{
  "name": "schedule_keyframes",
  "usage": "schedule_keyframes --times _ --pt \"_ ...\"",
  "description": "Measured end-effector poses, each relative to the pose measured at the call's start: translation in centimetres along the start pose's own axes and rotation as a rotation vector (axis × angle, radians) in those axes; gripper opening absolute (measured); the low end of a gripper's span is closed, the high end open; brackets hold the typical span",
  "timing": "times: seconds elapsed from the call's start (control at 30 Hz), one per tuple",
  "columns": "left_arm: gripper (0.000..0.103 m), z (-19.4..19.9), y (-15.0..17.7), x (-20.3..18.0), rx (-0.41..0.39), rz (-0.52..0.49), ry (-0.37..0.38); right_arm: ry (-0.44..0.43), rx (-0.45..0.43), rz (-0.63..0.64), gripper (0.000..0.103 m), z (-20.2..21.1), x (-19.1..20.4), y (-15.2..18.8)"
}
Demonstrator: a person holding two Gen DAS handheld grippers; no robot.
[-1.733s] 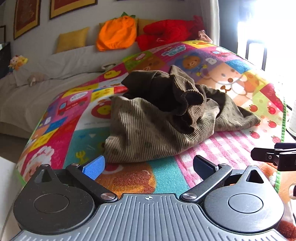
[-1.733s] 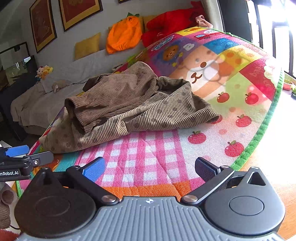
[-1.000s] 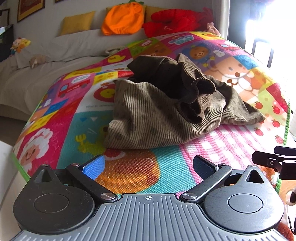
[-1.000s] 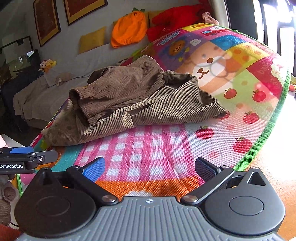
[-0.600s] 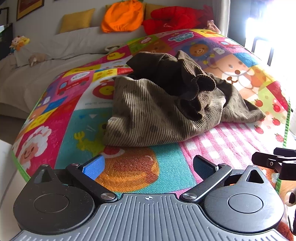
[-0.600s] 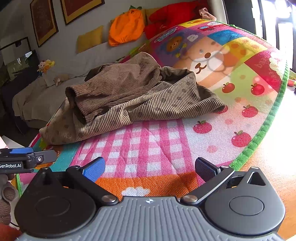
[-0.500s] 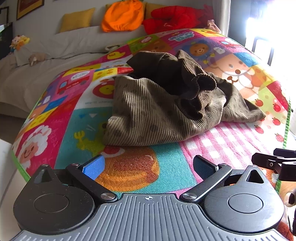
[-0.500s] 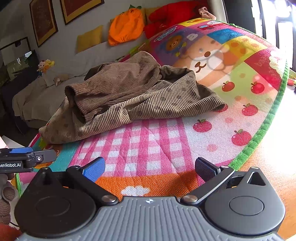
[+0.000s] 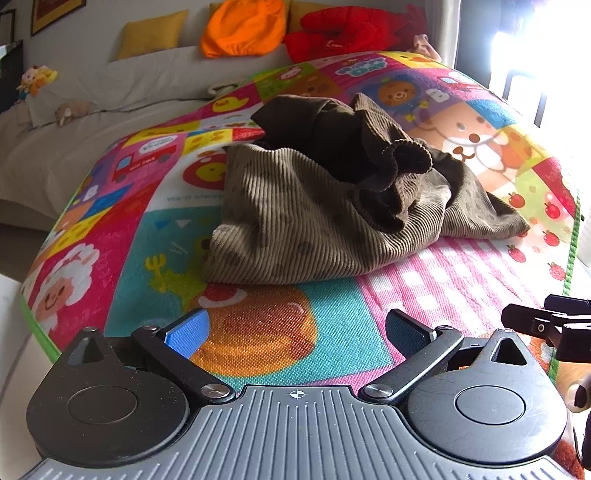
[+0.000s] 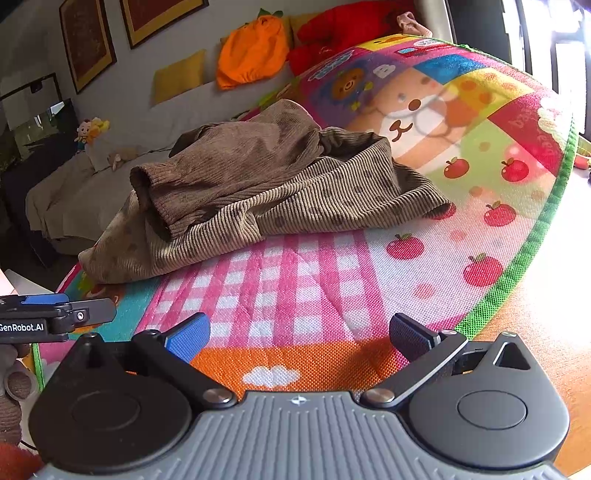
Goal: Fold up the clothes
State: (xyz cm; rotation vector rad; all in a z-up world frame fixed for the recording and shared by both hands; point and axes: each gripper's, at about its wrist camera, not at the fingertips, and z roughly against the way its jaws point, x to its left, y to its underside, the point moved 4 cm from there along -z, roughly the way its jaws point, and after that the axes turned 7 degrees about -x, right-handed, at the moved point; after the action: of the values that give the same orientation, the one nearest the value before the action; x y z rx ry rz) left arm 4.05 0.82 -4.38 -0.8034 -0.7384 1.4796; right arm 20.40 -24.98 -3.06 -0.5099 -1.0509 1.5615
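So the brown corduroy garment (image 9: 332, 206) is just lying in a crumpled heap on the colourful cartoon play mat (image 9: 122, 236), bunched up with a darker part flopped on top. Left gripper (image 9: 295, 332) has its jaws spread wide and empty, hovering over the near edge of the mat, with the garment a bit beyond them, not touching. Right gripper (image 10: 299, 332) is the same deal: jaws wide apart, nothing held, garment (image 10: 258, 192) further away and to the left. Sofa (image 9: 110, 96) with cushions sits behind.

garment (image 9: 332, 206): on the mat (image 9: 122, 229), ahead of both grippers
left gripper (image 9: 295, 330): left of right gripper (image 10: 299, 332)
cushions (image 9: 242, 27): far behind the garment
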Motion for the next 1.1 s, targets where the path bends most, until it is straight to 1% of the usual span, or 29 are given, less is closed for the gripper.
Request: schedule_keyframes --times 1.1 --pt "0.103 -0.19 0.07 0.1 0.015 0.011 0.002 0.004 0.002 0.01 0.103 0.03 0.03 0.07"
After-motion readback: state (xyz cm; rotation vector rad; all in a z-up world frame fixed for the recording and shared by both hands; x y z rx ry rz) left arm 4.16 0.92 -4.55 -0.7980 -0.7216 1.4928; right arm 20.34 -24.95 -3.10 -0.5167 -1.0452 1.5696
